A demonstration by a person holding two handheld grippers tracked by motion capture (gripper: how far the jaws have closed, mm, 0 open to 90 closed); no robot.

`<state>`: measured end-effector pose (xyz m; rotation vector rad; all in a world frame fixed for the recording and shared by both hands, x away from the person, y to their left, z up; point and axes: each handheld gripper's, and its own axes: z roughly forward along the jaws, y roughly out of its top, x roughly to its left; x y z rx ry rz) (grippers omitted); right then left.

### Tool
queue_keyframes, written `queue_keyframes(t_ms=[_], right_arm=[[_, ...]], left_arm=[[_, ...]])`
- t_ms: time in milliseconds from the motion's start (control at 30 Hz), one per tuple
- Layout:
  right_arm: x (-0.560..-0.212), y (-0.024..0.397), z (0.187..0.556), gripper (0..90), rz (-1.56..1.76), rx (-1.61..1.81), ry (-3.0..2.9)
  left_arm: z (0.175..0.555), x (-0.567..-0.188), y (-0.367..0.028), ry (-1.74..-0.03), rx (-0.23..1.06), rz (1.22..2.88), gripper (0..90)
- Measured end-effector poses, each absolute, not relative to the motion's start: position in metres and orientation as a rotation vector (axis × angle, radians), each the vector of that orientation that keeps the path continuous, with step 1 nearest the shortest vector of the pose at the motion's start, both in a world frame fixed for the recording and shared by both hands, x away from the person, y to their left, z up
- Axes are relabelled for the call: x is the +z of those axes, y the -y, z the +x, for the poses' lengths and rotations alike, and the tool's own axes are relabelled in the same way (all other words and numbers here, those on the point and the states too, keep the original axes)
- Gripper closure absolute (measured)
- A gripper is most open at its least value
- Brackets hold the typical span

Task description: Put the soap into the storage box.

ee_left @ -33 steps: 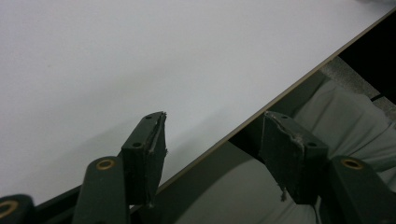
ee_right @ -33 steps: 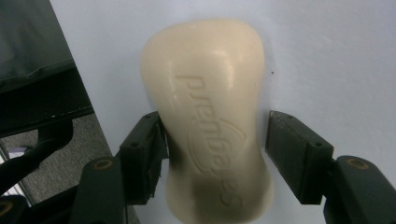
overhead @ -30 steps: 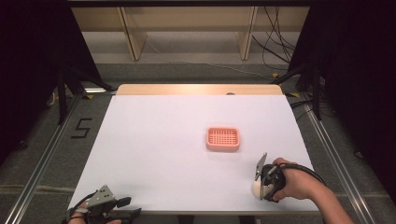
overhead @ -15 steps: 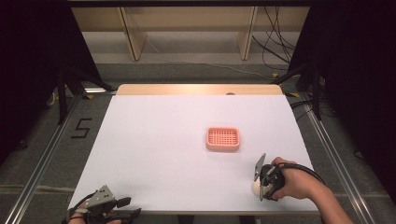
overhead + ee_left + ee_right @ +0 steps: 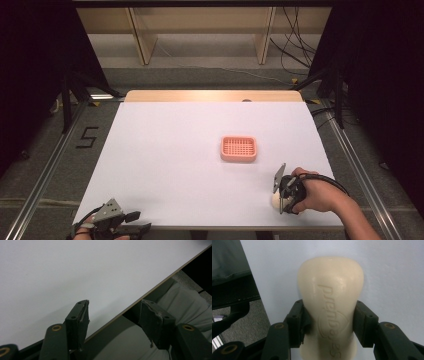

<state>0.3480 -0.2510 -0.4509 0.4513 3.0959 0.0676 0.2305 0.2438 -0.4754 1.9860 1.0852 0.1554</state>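
A cream bar of soap point(image 5: 330, 290) with embossed lettering lies on the white table point(image 5: 165, 150) near its front right corner. My right gripper point(image 5: 329, 315) is shut on it, one pad pressing each long side. From above, the soap point(image 5: 275, 201) peeks out just left of the right gripper point(image 5: 281, 199), which a hand holds low over the table. A pink slotted soap dish point(image 5: 239, 148) sits farther back, apart from the gripper. My left gripper point(image 5: 139, 223) rests at the front left corner; its jaws point(image 5: 115, 312) stand open across the table's edge with nothing between them.
The table's front edge point(image 5: 140, 298) runs diagonally between the left jaws, with grey cloth point(image 5: 185, 305) below it. A wooden strip point(image 5: 210, 96) borders the table's far side. Metal rails point(image 5: 45, 170) flank the table on the floor.
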Motion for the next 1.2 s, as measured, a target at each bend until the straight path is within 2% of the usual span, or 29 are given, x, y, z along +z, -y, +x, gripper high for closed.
queue_keyframes(t_ms=[1200], right_arm=[[-0.43, 0.25, 0.363, 50.6, 0.51, 0.064, -3.071]], left_arm=[[0.231, -0.476, -0.245, -1.092, 0.17, 2.008, 39.9]])
